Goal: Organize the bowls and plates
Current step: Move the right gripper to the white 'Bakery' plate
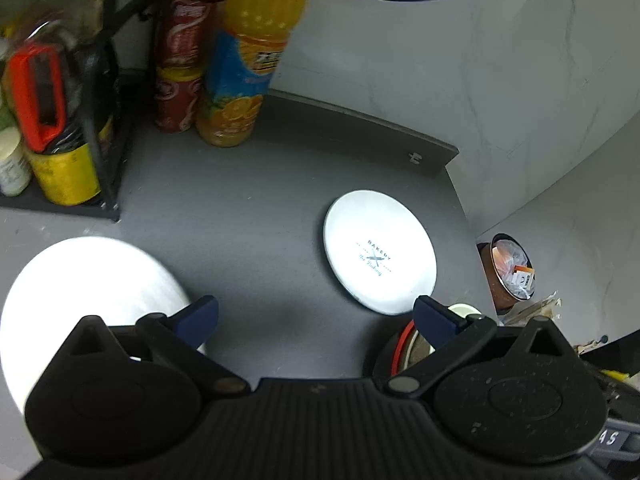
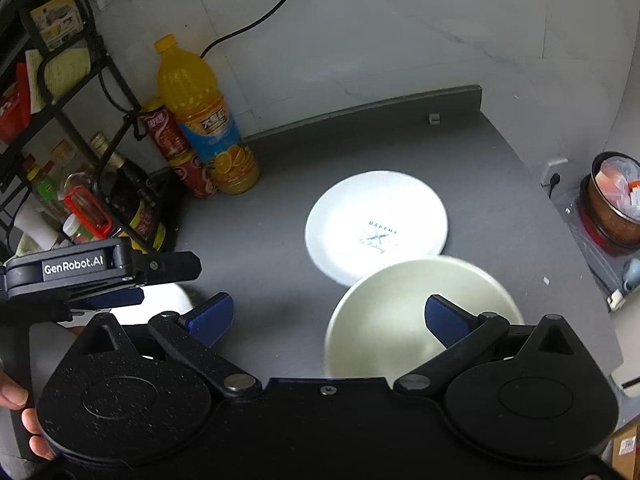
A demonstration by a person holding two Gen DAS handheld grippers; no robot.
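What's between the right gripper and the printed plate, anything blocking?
Yes: a cream bowl sits just in front of the open right gripper, its far rim overlapping the near edge of the printed plate in the right wrist view. The countertop elsewhere around the plate looks bare.

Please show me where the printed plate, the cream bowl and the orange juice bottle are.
printed plate (image 2: 376,226): right wrist view, on its flat centre.
cream bowl (image 2: 396,312): right wrist view, on its inside.
orange juice bottle (image 2: 200,120): right wrist view, on its body.
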